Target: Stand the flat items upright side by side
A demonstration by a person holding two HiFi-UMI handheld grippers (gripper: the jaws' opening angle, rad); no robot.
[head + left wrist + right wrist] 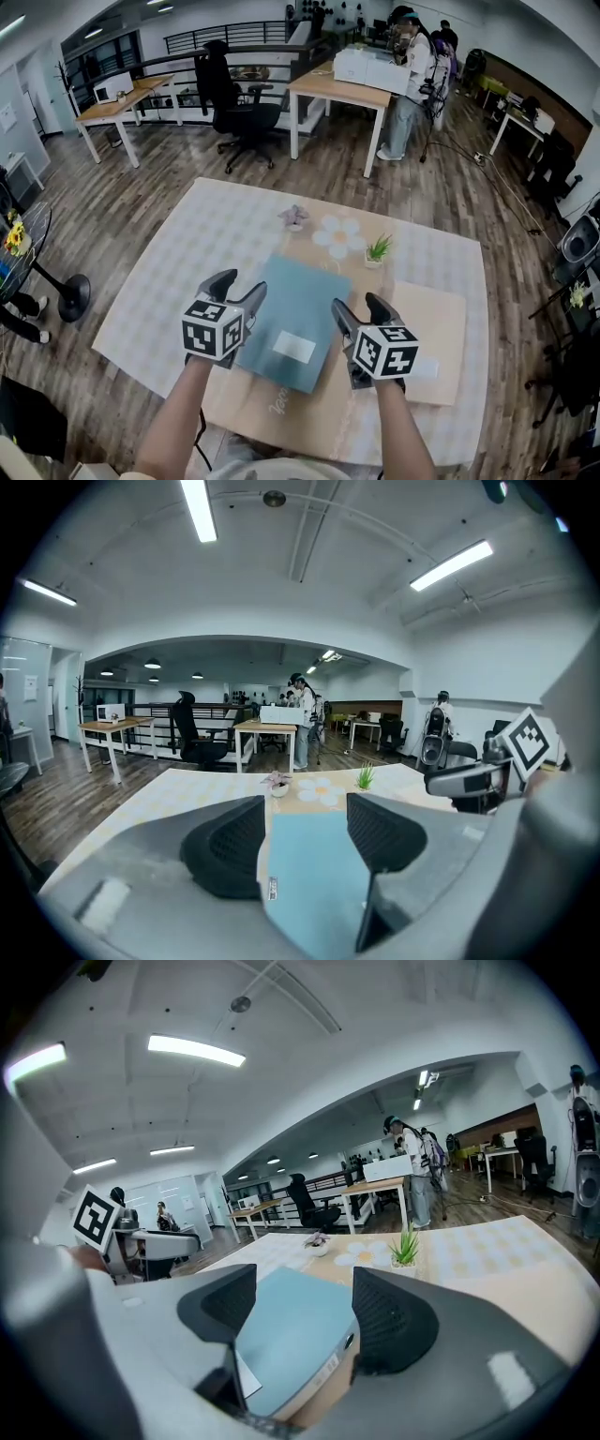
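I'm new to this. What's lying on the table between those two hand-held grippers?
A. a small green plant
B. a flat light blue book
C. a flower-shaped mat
B: the light blue book lies face up between the left gripper and the right gripper; the plant and the flower-shaped mat sit farther back.

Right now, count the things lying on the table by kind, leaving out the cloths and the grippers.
Teal folder: 1
Tan flat piece at the right: 1
Small potted plants: 2, one green, one pinkish
Daisy-shaped mat: 1
Total: 5
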